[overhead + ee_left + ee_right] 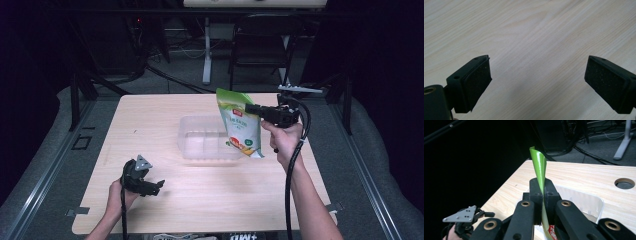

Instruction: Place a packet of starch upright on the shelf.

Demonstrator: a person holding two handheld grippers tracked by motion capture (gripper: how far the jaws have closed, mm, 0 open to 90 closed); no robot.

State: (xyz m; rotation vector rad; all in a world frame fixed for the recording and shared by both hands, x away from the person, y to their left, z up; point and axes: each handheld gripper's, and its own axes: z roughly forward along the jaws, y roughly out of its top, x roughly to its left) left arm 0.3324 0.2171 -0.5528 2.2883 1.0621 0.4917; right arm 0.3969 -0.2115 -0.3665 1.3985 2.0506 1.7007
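Pouch pinched in right fingers above tray | left fingers wide over bare tabletop

pouch print too small to read, clear tray partly hidden behind it

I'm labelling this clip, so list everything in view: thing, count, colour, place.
pouch: one, green and white with a printed front, held up over the tray's right end
tray: one, clear plastic, middle of the table
table: one, light wood, with a round hole near one edge
chair: one, dark, behind the table
white leg: one, on the floor behind the table
left hand-held gripper: one, black, jaws open, low over the table's near left part
right hand-held gripper: one, black, jaws shut on the pouch
hands: two, left and right, each holding a hand-held gripper
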